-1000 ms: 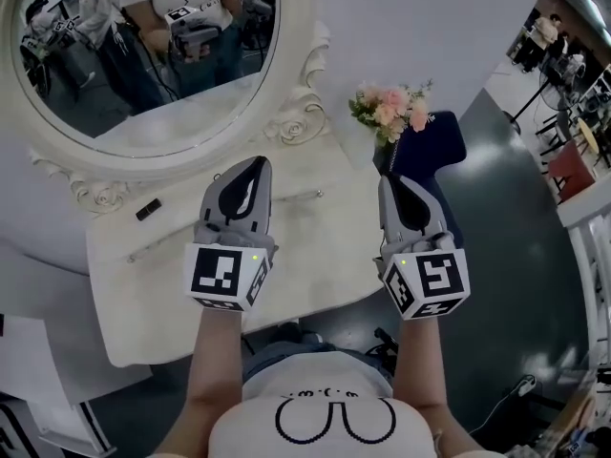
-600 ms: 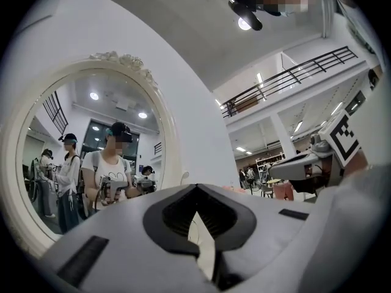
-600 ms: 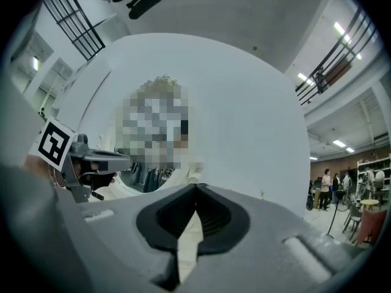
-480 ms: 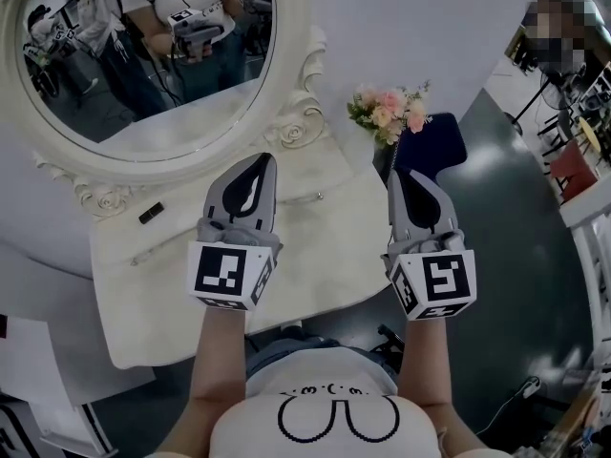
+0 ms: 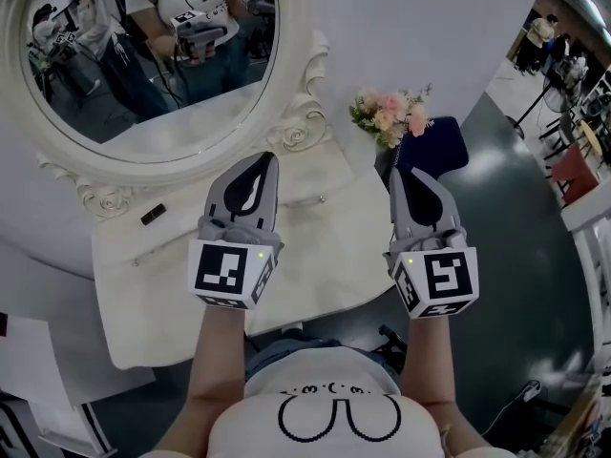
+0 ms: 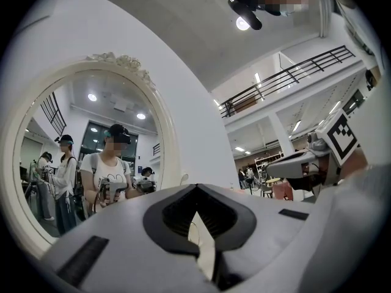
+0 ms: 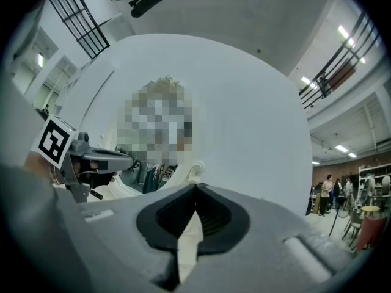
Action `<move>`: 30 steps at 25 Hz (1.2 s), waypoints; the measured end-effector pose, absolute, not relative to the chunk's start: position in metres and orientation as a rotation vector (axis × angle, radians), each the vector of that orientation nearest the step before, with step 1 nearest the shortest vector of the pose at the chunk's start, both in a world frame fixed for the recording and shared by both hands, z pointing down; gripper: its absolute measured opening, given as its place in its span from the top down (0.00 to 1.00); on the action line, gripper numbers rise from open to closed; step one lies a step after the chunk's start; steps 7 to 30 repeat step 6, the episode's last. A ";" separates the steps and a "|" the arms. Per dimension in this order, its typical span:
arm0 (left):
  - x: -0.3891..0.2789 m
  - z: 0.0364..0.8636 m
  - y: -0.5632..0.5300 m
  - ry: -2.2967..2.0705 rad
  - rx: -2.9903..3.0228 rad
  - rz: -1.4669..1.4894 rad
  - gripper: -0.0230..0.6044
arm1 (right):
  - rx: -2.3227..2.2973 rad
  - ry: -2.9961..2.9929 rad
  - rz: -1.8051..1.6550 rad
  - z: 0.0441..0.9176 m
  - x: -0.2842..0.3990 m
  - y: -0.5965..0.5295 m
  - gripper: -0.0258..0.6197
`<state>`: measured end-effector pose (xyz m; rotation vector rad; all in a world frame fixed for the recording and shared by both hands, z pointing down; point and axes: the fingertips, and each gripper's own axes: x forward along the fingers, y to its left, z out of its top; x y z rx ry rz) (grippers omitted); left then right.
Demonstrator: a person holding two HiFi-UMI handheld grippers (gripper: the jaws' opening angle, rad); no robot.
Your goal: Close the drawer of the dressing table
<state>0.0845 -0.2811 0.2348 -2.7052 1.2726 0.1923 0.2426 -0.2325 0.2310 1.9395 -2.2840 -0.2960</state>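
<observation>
The cream dressing table (image 5: 143, 303) stands under an oval mirror (image 5: 143, 65). A long seam with a small knob (image 5: 322, 198) at its right end crosses the top; whether a drawer stands out I cannot tell. My left gripper (image 5: 260, 162) hovers over the table's middle, pointing at the mirror, jaws shut and empty. My right gripper (image 5: 402, 174) hangs over the table's right edge, also shut on nothing. In the left gripper view the left gripper (image 6: 197, 187) has its tips together, with the right gripper (image 6: 293, 163) at the side. In the right gripper view the right gripper's (image 7: 197, 187) jaws meet too.
A pink bouquet (image 5: 391, 113) stands at the table's back right corner, and a dark blue seat (image 5: 439, 141) is just beyond it. A small black object (image 5: 153, 215) lies on the table's left. People and chairs (image 5: 573, 170) fill the floor at far right.
</observation>
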 end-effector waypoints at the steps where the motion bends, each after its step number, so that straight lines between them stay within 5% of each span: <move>1: 0.084 0.235 -0.282 1.273 -2.706 0.192 0.97 | 1.937 -2.285 -0.294 0.231 0.242 -0.234 0.96; 30: 0.083 0.233 -0.282 1.269 -2.714 0.190 0.97 | 1.929 -2.285 -0.289 0.231 0.240 -0.236 0.96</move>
